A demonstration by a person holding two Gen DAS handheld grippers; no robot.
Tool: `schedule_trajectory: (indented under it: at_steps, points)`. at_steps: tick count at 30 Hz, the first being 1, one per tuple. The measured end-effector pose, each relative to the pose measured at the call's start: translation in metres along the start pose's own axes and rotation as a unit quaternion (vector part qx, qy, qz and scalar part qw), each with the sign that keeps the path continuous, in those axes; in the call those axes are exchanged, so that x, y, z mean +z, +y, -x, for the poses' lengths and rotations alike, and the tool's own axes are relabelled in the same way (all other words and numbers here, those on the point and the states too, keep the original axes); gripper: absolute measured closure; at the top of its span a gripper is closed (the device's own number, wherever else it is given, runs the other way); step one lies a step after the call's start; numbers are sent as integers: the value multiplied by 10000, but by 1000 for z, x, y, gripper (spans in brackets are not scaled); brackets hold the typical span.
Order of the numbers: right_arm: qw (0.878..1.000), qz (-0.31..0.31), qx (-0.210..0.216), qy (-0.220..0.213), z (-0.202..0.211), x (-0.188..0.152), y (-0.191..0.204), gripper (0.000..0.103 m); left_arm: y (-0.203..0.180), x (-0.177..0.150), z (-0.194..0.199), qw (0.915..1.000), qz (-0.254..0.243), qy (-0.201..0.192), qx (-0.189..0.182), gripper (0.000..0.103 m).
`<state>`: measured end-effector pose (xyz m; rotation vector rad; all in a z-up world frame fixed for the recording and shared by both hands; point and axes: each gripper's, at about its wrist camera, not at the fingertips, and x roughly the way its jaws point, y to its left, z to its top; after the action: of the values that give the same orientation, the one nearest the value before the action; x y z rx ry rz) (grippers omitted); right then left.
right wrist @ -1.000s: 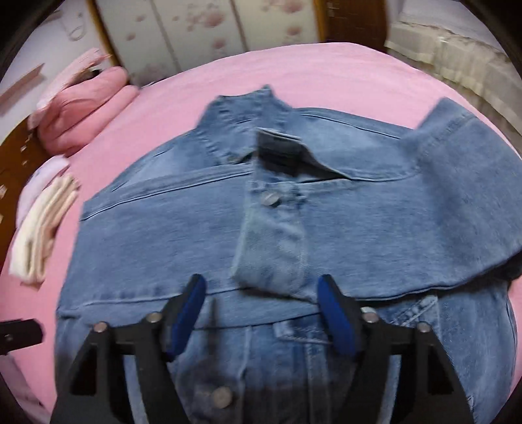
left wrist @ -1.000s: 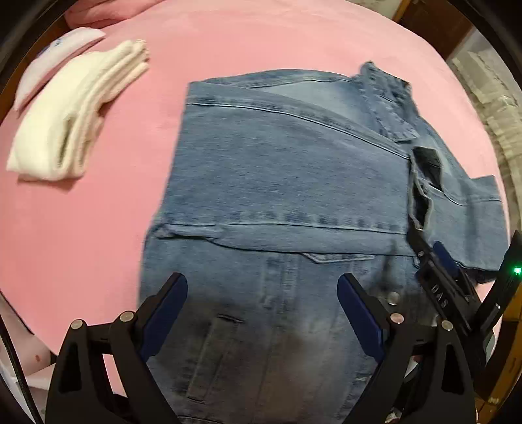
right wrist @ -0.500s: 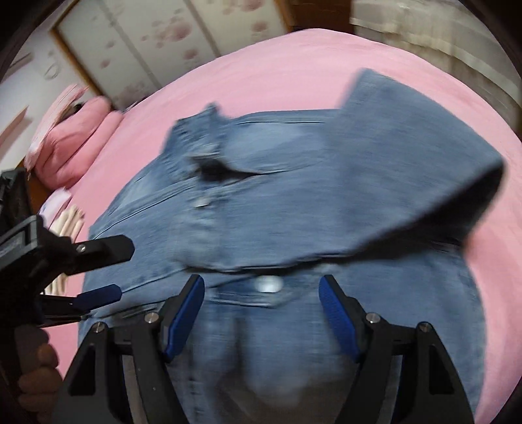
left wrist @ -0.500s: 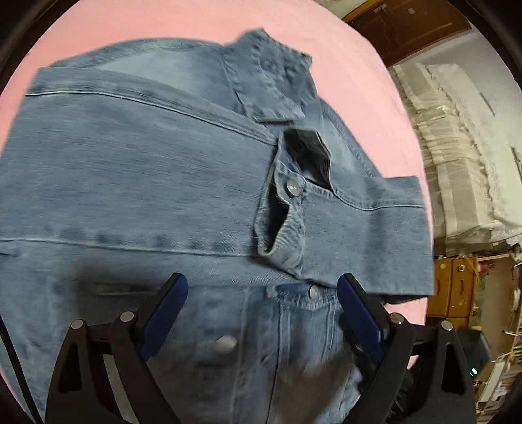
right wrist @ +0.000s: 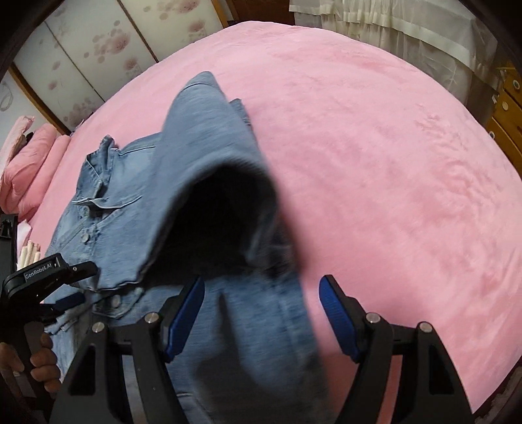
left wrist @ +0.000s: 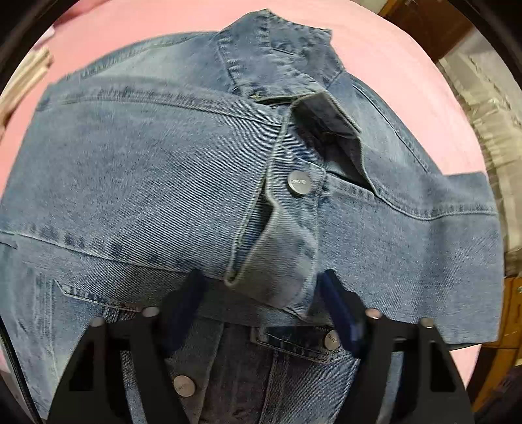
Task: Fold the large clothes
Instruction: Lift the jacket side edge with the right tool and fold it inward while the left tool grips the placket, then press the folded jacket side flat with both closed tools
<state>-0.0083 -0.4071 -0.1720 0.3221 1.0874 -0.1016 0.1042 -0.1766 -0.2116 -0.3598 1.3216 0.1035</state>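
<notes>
A: What's along the left?

B: Pink pillows (right wrist: 29,163) by the floral sliding panels (right wrist: 81,55), and a hand (right wrist: 39,365) holding the left gripper (left wrist: 261,303). Its jaws have just been closing, standing either side of the denim jacket's cuff (left wrist: 277,261); I can't tell if the pads press it.

A: And the jacket?

B: The denim jacket (right wrist: 137,202) lies on the pink blanket (right wrist: 375,163), sleeves folded across its front.

A: Further right?

B: The right gripper (right wrist: 261,313) stands wide, gripping nothing, over the jacket's edge. White curtains (right wrist: 391,22) and a wooden dresser (right wrist: 509,114) behind.

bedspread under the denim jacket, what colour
Plain pink bedspread, clearest in the right wrist view.
</notes>
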Motion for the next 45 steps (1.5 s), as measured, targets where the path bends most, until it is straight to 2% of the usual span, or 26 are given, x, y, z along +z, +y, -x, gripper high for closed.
schedule_trajectory:
  at_steps: [2,3,5,6,8,10,15,19,22,25,26,29,32,34,36,39,42,43,44,45]
  points:
    - [9999,92,16,70,-4,2,-3,30,-11,-2,-2,9997,-121,14,216,40]
    - [9998,130,32,115,-6,3,-4,30,-21,-2,-4,9986,-305,44,431,47]
    - [9996,222,89,178,-11,6,-4,30,-36,-2,-3,9958,-662,-55,635,59]
    - [9995,262,104,171,-13,7,-4,30,-45,-2,0,9934,-884,-177,703,72]
    - [9992,354,96,143,-18,8,-4,30,-63,-2,3,9905,-1196,-253,631,83]
    - [9990,414,70,155,-22,9,-3,30,-79,2,7,9897,-1270,-367,545,93]
    - [9987,504,32,70,-26,14,-1,30,-85,21,43,9940,-700,-837,-70,97]
    - [9984,563,-45,36,-29,21,3,30,-69,47,93,9880,-317,-1448,-434,99]
    - [9984,558,-79,4,-27,24,1,30,-50,68,125,9816,-265,-1848,-411,99]
    - [9984,550,-110,-31,-25,26,-1,30,-23,73,152,9743,-313,-2226,-130,99]
    - [9985,535,-108,-49,-23,25,-3,30,-13,74,154,9729,-317,-2287,89,99]
    - [9982,585,-96,-2,-24,23,-2,30,12,72,138,9759,-264,-2099,538,99]
    - [9967,767,-247,86,-29,21,4,30,50,66,86,9867,73,-1397,834,99]
    - [9964,785,-282,112,-28,18,6,30,71,56,56,9893,416,-958,1016,99]
    - [9968,718,-280,213,-27,17,4,30,89,40,37,9884,653,-675,1196,99]
    - [9968,673,-296,319,-23,12,0,30,102,14,28,9882,700,-638,1200,99]
    - [9976,540,-202,393,-13,8,-8,30,103,10,25,9864,492,-620,1439,95]
    - [9987,367,-11,350,-7,6,-13,38,105,13,24,9844,473,-575,1596,95]
    - [9992,235,132,294,-2,5,-16,58,106,15,24,9801,456,-523,1862,95]
    - [9993,59,271,249,5,4,-18,67,109,18,26,9752,449,-489,2112,94]
